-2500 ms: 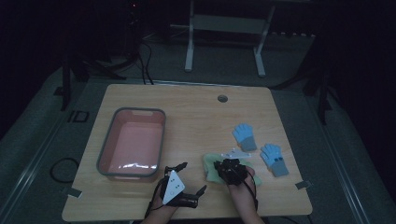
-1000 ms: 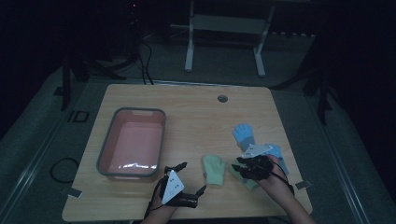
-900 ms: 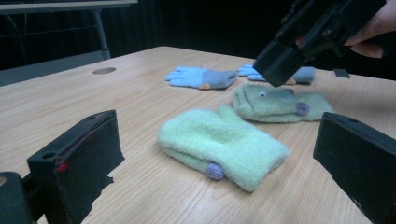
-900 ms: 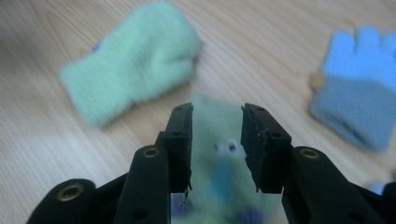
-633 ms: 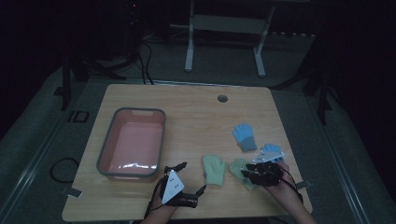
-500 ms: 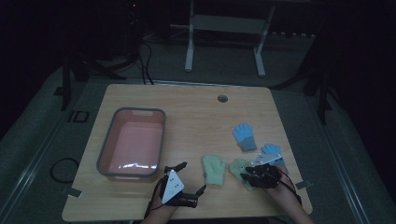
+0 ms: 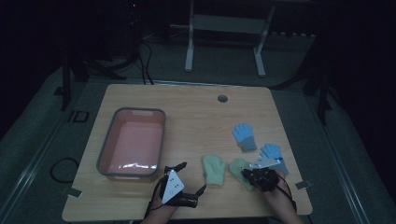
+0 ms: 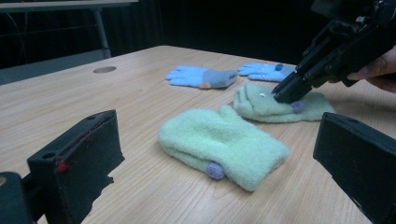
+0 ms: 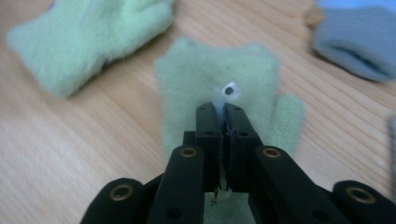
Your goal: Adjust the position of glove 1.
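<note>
Right gripper point(image 9: 223, 114), jaws having just closed, pinches a tuft of the fuzzy pale-green mitten point(image 9: 219, 74) lying flat at the near right of the wooden table point(image 7: 196, 107), so the grasping step is in hand; the next move likely calls for a straight lift, perhaps toward the pink plastic tub point(image 7: 133, 142) at the left. Left gripper point(image 7: 180, 179) rests open and empty near the table's front edge. Counted: two green mittens, the second point(image 7: 214, 169) just left of the first; two blue knitted gloves point(image 7: 244, 136) farther right; one tub.

right gripper point(image 7: 250, 176) on green mitten point(image 7: 239, 169) | left gripper point(image 7: 187, 176) apart
</note>
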Demonstrator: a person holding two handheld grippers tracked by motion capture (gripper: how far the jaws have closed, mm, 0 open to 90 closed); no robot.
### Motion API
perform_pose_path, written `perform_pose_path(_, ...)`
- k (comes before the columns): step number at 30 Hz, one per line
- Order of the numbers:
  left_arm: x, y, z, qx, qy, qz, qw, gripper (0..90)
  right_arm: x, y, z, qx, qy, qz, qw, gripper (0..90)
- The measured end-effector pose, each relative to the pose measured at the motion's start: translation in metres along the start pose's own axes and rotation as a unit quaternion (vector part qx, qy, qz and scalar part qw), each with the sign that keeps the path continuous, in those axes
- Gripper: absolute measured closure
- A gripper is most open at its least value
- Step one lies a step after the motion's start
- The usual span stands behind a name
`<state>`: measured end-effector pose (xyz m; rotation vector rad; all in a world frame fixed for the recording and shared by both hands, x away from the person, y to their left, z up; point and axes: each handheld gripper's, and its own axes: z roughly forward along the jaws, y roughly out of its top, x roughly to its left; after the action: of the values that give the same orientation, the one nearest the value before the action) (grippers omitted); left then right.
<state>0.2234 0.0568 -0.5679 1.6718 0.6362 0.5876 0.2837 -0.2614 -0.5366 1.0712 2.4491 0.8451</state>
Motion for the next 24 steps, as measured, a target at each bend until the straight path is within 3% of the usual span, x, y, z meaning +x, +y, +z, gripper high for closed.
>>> perform_pose_path(5, 0.000, 0.000, 0.000, 0.001, 0.000, 0.001, 1.0000, 1.3, 0.003, 0.010, -0.017, -0.033, -0.022, 0.068, 0.9969, 87.2)
perform_pose_path(9, 0.000, 0.000, 0.000, 0.000, 0.003, 0.002, 1.0000, 1.3, 0.005, 0.019, -0.030, -0.052, -0.046, 0.112, 0.9913, 87.2)
perform_pose_path(15, 0.000, 0.000, 0.000, 0.002, 0.002, 0.004, 1.0000, 1.3, 0.010, 0.019, -0.034, -0.071, -0.066, 0.175, 0.9798, 87.2)
perform_pose_path(18, -0.001, 0.000, 0.000, 0.001, 0.002, 0.005, 1.0000, 1.3, 0.011, 0.014, -0.030, -0.070, -0.085, 0.188, 0.9760, 87.2)
perform_pose_path(20, -0.001, 0.000, 0.000, 0.001, 0.002, 0.006, 1.0000, 1.3, 0.011, 0.012, -0.026, -0.061, -0.109, 0.184, 0.9749, 87.2)
perform_pose_path(24, -0.001, 0.000, 0.000, 0.002, 0.002, 0.005, 1.0000, 1.3, 0.007, 0.007, -0.019, -0.057, -0.120, 0.200, 0.9707, 87.1)
